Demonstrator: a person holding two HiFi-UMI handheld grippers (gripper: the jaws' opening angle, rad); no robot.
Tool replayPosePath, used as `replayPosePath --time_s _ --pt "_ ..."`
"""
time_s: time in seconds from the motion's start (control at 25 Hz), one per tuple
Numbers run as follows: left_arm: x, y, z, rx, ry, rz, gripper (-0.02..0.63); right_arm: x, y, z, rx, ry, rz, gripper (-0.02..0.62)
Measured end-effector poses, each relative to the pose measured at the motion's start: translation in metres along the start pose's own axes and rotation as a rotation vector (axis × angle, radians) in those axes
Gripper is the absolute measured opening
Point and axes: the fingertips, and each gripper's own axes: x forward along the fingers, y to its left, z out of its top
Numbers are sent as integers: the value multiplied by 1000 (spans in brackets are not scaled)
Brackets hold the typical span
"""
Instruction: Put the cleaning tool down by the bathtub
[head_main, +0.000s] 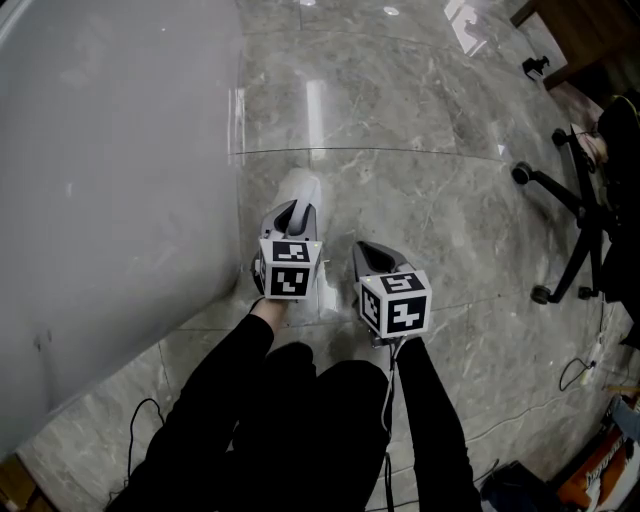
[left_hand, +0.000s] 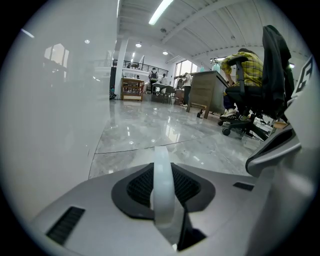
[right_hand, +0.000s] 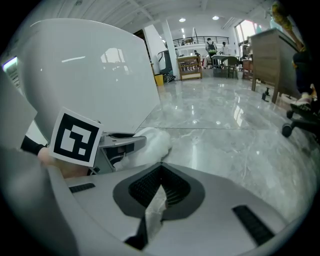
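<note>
The white bathtub (head_main: 110, 200) fills the left of the head view, its curved wall meeting the marble floor. My left gripper (head_main: 295, 215) hangs low beside that wall, shut on the white cleaning tool (head_main: 303, 188), whose soft end sticks out past the jaws toward the floor. In the left gripper view a smooth white band of the tool (left_hand: 162, 175) runs between the jaws. The right gripper view shows the fluffy tool (right_hand: 150, 142) and the tub (right_hand: 95, 80). My right gripper (head_main: 365, 255) hovers just right of the left one, jaws together and holding nothing that I can make out.
A black office chair (head_main: 580, 230) on castors stands at the right, with a person sitting in it (left_hand: 250, 70). Thin cables (head_main: 140, 420) lie on the floor near my legs. Wooden furniture (head_main: 580, 30) stands far right. Bags and boxes (head_main: 600, 470) sit at the bottom right.
</note>
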Motion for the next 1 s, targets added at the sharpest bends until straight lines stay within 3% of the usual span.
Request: replayPosePath --time_s 0.56,1.0 --pt "-2 -7 -2 35 4 2 103 -9 -4 0 7 3 -6 0" --pt "-22 -15 20 55 -50 -16 121 -16 -7 2 21 -11 -13 0"
